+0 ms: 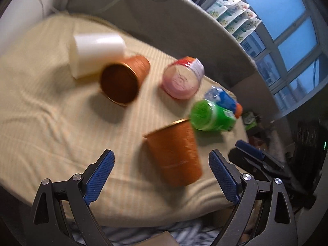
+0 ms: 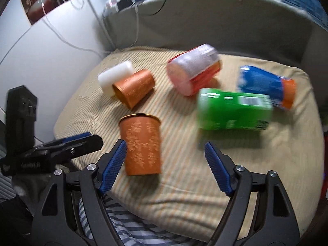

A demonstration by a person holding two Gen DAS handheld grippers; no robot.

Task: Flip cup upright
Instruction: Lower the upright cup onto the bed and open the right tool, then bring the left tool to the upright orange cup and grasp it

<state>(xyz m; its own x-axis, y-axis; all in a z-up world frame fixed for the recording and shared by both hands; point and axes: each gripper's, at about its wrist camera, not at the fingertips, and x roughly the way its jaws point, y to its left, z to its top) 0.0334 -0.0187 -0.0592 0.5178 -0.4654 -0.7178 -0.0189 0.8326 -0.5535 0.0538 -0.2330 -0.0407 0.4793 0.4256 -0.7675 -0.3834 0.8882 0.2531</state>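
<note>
From my right wrist view, left to right: left gripper [image 2: 67, 143] sits at the cushion's left edge, side-on, so I cannot tell if its jaws are parted there; my left wrist view shows them wide apart, holding nothing. White plastic cup [image 2: 114, 75] lies on its side, touching an orange embossed metal cup [image 2: 134, 89] also on its side, mouth toward me. Nearer, a second orange embossed metal cup with gold rim [image 2: 141, 143] looks upright already, rim up, just beside my right gripper's [image 2: 165, 150] left finger; jaws wide apart, empty. Then a red-and-white wrapped canister [image 2: 192, 69], green can [image 2: 233, 110] and blue-orange bottle [image 2: 266, 86], all lying down.

Target, I'd guess, is the lying orange cup. Thin metal: light, stiff, probably slick, may roll on the soft beige striped cushion [image 2: 184, 184]. I'd pinch across the wall mid-body. Open room in front; white cup crowds its far side, grey backrest [image 2: 205, 26] behind.
</note>
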